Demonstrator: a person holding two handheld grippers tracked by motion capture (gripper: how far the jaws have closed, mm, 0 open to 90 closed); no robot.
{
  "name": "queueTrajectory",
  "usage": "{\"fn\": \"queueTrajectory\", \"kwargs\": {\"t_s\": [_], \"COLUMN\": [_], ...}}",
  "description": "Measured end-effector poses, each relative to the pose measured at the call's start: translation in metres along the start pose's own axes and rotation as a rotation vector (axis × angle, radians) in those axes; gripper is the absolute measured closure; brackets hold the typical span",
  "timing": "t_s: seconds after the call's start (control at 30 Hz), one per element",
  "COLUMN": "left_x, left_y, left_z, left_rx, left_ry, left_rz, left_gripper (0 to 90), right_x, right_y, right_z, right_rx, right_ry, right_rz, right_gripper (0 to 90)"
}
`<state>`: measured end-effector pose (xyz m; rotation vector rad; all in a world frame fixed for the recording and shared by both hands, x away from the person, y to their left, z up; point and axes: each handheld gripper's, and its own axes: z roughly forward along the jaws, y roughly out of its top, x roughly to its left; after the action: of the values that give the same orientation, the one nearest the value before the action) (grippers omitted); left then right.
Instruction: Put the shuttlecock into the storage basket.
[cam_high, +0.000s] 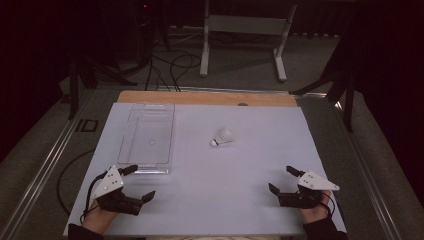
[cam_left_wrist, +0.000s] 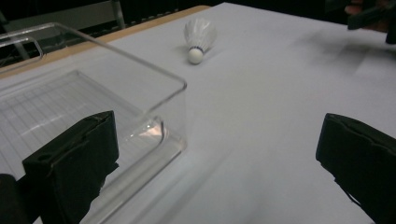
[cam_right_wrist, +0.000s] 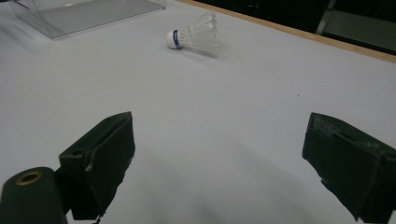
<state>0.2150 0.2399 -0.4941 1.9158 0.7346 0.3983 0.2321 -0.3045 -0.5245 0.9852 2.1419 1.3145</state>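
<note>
Both grippers, left (cam_high: 138, 183) and right (cam_high: 283, 179), jaws wide and empty, face an untouched shuttlecock (cam_high: 221, 137) lying well ahead (clear plastic box (cam_high: 148, 169) unfilled).

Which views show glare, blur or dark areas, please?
High view: dim, with the room beyond the table almost black. Left gripper view: a bright glint on the near corner of the clear tray; its own jaws are soft. Right gripper view: the shuttlecock is fairly sharp, and the near jaws are blurred.
</note>
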Motion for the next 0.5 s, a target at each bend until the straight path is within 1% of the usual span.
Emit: {"fn": "queueTrajectory", "kwargs": {"t_s": [0.03,0.07,0.1,0.13,0.17,0.2,0.27,0.3,0.37,0.47,0.5], "left_x": [0.001,0.001,0.002,0.002,0.003,0.003,0.004,0.004,0.004,0.003,0.003], "left_y": [0.007,0.007,0.014,0.014,0.021,0.021,0.030,0.030,0.036,0.047,0.050], "left_z": [-0.001,-0.001,-0.002,-0.002,-0.002,-0.002,-0.002,-0.002,-0.001,0.002,0.003], "left_rx": [-0.003,-0.003,-0.004,-0.004,0.002,0.002,0.023,0.023,0.029,0.033,0.032], "left_ry": [-0.010,-0.010,-0.010,-0.010,-0.017,-0.017,-0.022,-0.022,-0.018,-0.032,-0.028], "left_rz": [-0.007,-0.007,-0.005,-0.005,-0.004,-0.004,0.014,0.014,0.019,0.024,0.027], "left_gripper": [0.0,0.0,0.0,0.0,0.0,0.0,0.0,0.0,0.0,0.0,0.0], "right_x": [0.000,0.000,0.000,0.000,0.000,0.000,-0.001,-0.001,-0.001,-0.001,-0.001], "right_y": [0.000,0.000,0.000,0.000,0.000,0.000,-0.001,-0.001,-0.001,-0.001,-0.001], "right_z": [0.000,0.000,0.000,0.000,0.000,0.000,0.001,0.001,0.001,0.000,0.000], "right_rx": [-0.001,-0.001,0.000,0.000,0.006,0.006,0.006,0.007,0.005,0.003,0.005], "right_ry": [-0.001,-0.001,0.001,0.001,-0.004,-0.004,-0.004,-0.003,-0.003,-0.001,0.000], "right_rz": [0.000,0.000,-0.001,-0.001,0.001,0.001,0.000,0.002,0.000,0.000,0.002], "right_gripper": [9.4,9.4,9.4,9.4,9.4,9.4,9.5,9.5,9.5,9.5,9.5]}}
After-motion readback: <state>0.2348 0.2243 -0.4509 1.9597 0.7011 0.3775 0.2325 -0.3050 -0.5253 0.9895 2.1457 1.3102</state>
